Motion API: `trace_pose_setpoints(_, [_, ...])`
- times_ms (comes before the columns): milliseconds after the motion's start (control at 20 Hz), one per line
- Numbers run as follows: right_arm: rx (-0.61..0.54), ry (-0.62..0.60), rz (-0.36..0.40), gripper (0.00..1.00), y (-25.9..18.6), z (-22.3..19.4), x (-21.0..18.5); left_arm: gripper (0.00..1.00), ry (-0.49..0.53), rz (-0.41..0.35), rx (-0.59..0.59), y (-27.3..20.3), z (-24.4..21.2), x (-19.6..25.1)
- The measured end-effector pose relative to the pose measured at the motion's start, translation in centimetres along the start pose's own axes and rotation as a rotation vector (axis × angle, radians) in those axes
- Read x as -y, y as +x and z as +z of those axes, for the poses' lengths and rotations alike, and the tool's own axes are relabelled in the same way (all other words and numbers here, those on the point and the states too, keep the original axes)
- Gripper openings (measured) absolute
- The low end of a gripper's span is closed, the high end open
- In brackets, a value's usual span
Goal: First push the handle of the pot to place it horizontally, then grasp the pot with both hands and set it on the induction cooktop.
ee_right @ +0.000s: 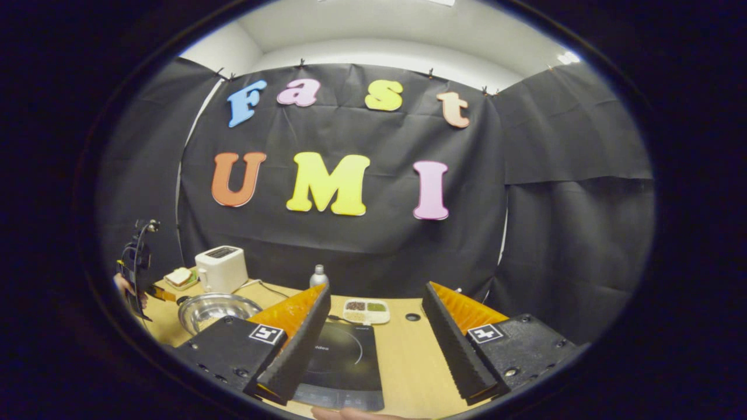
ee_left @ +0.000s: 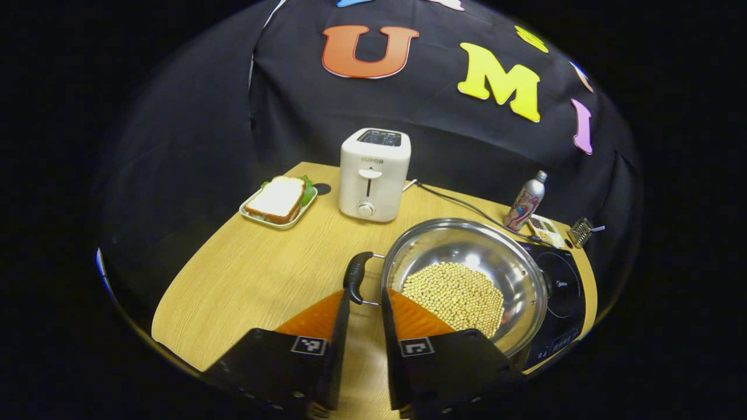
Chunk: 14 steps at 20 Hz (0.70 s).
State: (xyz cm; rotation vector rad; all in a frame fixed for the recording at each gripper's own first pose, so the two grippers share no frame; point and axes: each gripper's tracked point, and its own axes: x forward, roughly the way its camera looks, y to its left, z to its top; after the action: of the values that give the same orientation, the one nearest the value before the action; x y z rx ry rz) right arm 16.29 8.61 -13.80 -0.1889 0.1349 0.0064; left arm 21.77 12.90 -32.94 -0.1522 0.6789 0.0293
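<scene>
A steel pot (ee_left: pixel 467 251) holding soybeans (ee_left: pixel 455 294) stands on the wooden table, its right side next to the black induction cooktop (ee_left: pixel 563 291). Its black loop handle (ee_left: pixel 356 271) sits on the pot's left side and runs away from me. My left gripper (ee_left: pixel 366 297) has a narrow gap between its fingers, and the handle's lower end lies right at the tips, against the left one. My right gripper (ee_right: pixel 376 287) hangs wide open and empty above the cooktop (ee_right: pixel 344 356). Left of it stands the pot (ee_right: pixel 219 309), with the other gripper and a hand (ee_right: pixel 134 280) beyond.
A white toaster (ee_left: pixel 374 175) stands at the back, its cord (ee_left: pixel 461 204) trailing right. A plate with a sandwich (ee_left: pixel 280 201) lies to its left. A bottle (ee_left: pixel 525 201), a compartment dish (ee_left: pixel 545 228) and a small metal tool (ee_left: pixel 580 231) sit behind the cooktop.
</scene>
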Motion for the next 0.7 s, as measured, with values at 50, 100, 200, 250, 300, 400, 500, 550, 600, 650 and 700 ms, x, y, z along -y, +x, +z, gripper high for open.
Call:
trace_pose_setpoints(50, [-0.021,-0.008,0.013,0.97,0.6,-0.8,-1.0,0.39,0.014,-0.006,0.010,-0.4,0.2,0.2])
trace_pose_setpoints(100, [-0.038,-0.012,0.025,0.99,1.1,-1.4,-1.8,0.53,0.032,-0.008,0.021,-0.7,0.1,0.3])
trace_pose_setpoints(200, [-0.075,-0.006,0.052,1.00,2.3,-2.7,-3.7,0.92,0.058,-0.022,0.048,-1.2,0.5,0.7])
trace_pose_setpoints(250, [-0.094,0.001,0.059,1.00,2.9,-3.5,-4.5,0.95,0.054,-0.031,0.047,-1.3,0.4,0.9])
trace_pose_setpoints(300, [-0.112,0.000,0.064,0.99,3.4,-4.1,-5.3,0.95,0.052,-0.035,0.046,-1.2,0.3,1.0])
trace_pose_setpoints(400, [-0.155,0.002,0.089,1.00,4.6,-5.7,-7.1,0.96,0.056,-0.034,0.039,-0.9,0.0,1.0])
trace_pose_setpoints(500, [-0.198,0.008,0.111,1.00,6.1,-7.4,-8.7,0.96,0.054,-0.037,0.045,-0.4,0.0,1.3])
trace_pose_setpoints(550, [-0.217,0.011,0.118,1.00,6.8,-8.2,-9.3,0.96,0.057,-0.043,0.048,-0.3,0.0,1.5])
trace_pose_setpoints(600, [-0.236,0.017,0.124,0.99,7.5,-9.0,-10.0,0.96,0.066,-0.048,0.060,0.0,0.1,1.5])
trace_pose_setpoints(650, [-0.255,0.027,0.131,1.00,8.2,-9.9,-10.7,0.96,0.076,-0.053,0.070,0.1,0.2,1.6])
trace_pose_setpoints(700, [-0.276,0.038,0.139,1.00,8.9,-10.7,-11.4,0.96,0.083,-0.061,0.075,0.2,0.3,1.8])
